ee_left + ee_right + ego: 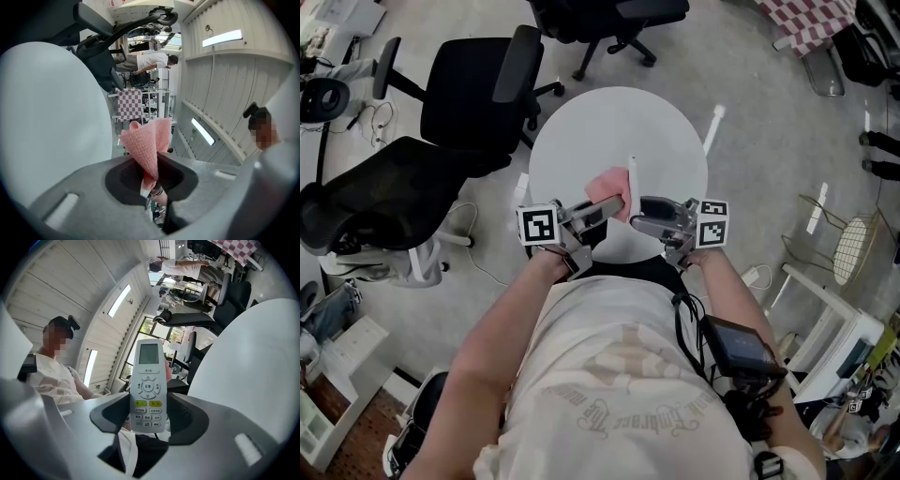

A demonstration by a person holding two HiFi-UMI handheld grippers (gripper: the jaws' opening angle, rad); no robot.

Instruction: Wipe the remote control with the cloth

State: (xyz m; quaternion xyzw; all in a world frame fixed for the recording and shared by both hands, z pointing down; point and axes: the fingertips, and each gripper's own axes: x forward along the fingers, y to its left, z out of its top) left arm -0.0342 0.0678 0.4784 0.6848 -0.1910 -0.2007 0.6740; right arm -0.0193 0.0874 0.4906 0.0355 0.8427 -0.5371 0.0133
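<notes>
Looking steeply down, we see our own pale printed T-shirt (628, 375) nearest the camera. Both forearms reach forward from it, each hand holding a gripper.

The left gripper (617, 202) points across toward the right one. Its jaws are pressed together on a pink, waffle-textured cloth (607, 187). In the left gripper view the cloth rises out from between the jaws as a loose, folded fan.

The right gripper (645, 214) faces the left one, and their tips are near each other. Its jaws pinch a white remote control (148, 385) by its two long sides, level with the rows of small buttons. The button face is turned toward that gripper's camera, and the small screen sits at the far end, beyond the jaws. From the head view we cannot tell whether the cloth touches the remote control.

Both grippers hang over the near edge of a round white table (609, 131). Neither the cloth nor the remote control rests on it.

Beyond the table on the left, a black office chair (473, 94) stands on the grey floor, with a second black chair (375, 197) beside it. At the far upper right there is a checked covering (811, 19). Far off in the left gripper view, a person in a white shirt (152, 61) bends forward.
</notes>
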